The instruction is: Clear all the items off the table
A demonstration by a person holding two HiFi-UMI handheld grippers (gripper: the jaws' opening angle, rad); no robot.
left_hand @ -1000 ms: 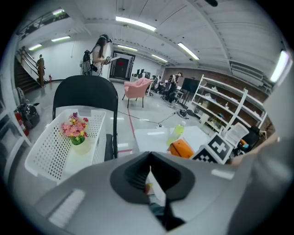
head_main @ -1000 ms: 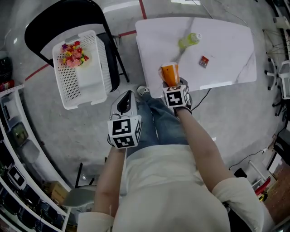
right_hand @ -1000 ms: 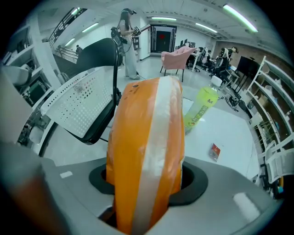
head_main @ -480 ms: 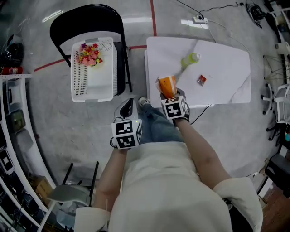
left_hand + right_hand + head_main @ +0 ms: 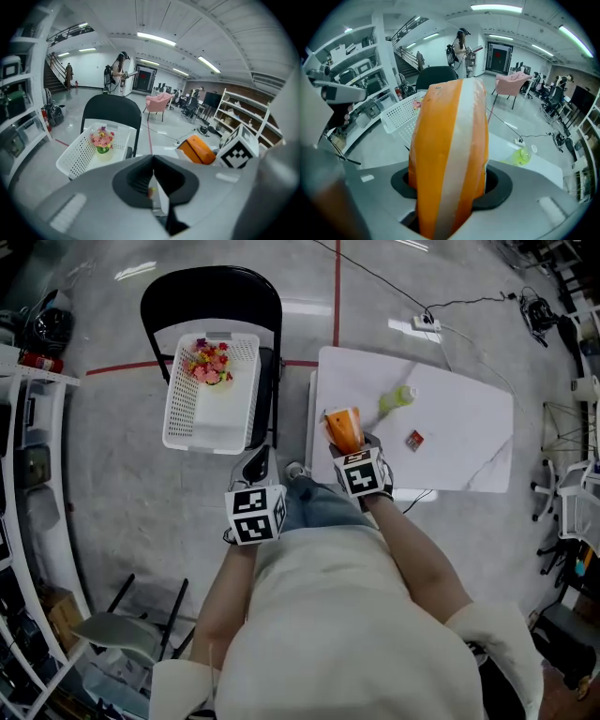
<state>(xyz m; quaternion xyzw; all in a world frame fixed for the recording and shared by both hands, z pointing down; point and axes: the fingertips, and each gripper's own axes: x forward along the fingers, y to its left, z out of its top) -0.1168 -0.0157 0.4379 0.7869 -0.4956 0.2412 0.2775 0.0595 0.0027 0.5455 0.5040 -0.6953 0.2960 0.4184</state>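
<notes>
We look steeply down on a person who holds two grippers over their lap, at the near edge of a white table point(image 5: 459, 442). The right gripper point(image 5: 346, 442) pinches an orange-and-white pouch point(image 5: 343, 426) between its jaws. In the right gripper view the pouch point(image 5: 450, 136) stands up out of the jaws along the line the gripper points, with most of its length past the tips. The left gripper point(image 5: 255, 465) has its jaws pressed together, and we see nothing between them. A white basket point(image 5: 172, 395) sits on a black chair point(image 5: 211, 298), to the left of the table and well apart from the pouch, with a small pot of flowers point(image 5: 211, 362) at its far end. From the right gripper the basket lies to the left and a little ahead, across the line of the left gripper, which is the nearer of the two to it. We judge the pouch must travel leftwards over the gap. A green bottle point(image 5: 397, 399) and a small red item point(image 5: 413, 439) lie on the table.
</notes>
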